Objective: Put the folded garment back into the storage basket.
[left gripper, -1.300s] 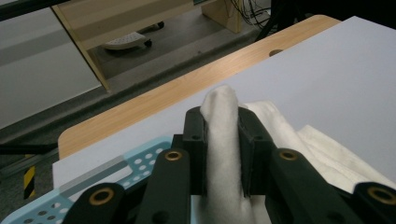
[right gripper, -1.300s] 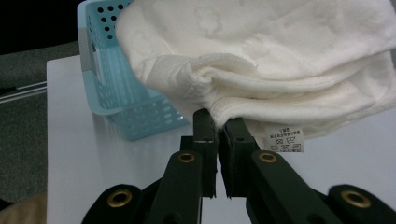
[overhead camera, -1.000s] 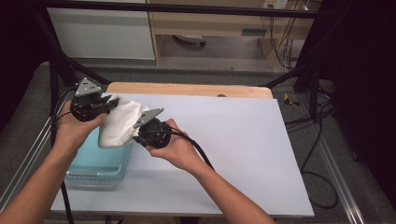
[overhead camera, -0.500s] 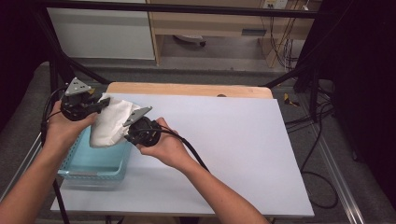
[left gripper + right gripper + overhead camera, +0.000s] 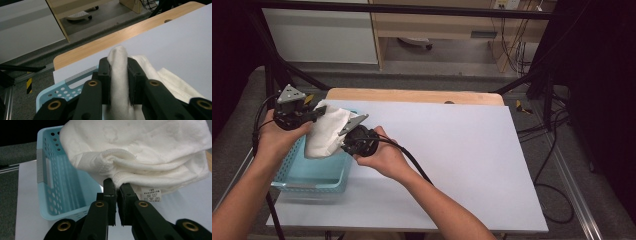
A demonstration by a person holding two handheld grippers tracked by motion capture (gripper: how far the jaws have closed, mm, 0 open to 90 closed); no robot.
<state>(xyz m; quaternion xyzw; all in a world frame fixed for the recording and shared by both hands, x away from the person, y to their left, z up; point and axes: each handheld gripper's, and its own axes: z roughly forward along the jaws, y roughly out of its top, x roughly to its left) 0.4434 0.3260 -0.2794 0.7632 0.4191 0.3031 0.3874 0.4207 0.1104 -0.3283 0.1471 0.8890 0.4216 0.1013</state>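
Note:
A folded white towel (image 5: 326,132) hangs between my two grippers above a light blue perforated basket (image 5: 312,175) at the table's left. My left gripper (image 5: 314,115) is shut on the towel's far edge; in the left gripper view the towel (image 5: 119,75) is squeezed between the black jaws of this gripper (image 5: 119,67). My right gripper (image 5: 343,142) is shut on the near edge, where the folded hem of the towel (image 5: 140,152) meets the jaw tips of the gripper (image 5: 118,185). A small care label (image 5: 151,195) hangs beside them. The basket (image 5: 53,182) sits below and left.
The white table top (image 5: 452,150) stretches to the right of the basket, with a wooden strip (image 5: 412,95) along its far edge. Black frame poles (image 5: 532,75) and cables (image 5: 552,200) stand around the table. A cabinet (image 5: 319,35) is beyond it.
Both hands have carried the towel to the left, so it now hangs over the basket rather than beside it. Both grips stay as they were.

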